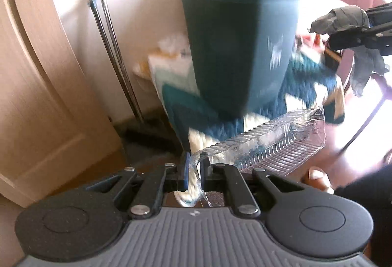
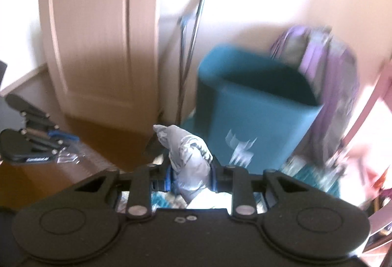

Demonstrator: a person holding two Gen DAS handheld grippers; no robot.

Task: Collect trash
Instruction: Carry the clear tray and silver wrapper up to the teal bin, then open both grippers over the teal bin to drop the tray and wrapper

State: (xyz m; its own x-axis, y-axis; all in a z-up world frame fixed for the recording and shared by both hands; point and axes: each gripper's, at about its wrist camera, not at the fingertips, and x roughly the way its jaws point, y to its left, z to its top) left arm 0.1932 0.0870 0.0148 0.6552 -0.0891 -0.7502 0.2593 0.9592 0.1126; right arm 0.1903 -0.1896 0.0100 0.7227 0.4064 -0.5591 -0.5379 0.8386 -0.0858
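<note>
Pinching clear tray (image 1: 269, 142), left tongs (image 1: 194, 172); right tongs (image 2: 191, 175) clamp crumpled wrapper (image 2: 188, 156); bin (image 2: 254, 115) blurred.

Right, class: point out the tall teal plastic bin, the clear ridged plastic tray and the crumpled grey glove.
Tall teal plastic bin (image 2: 259, 120): right wrist view, on its front wall.
Clear ridged plastic tray (image 1: 274, 144): left wrist view, on its ribbed side.
Crumpled grey glove (image 2: 189, 164): right wrist view, on its bunched middle.
</note>
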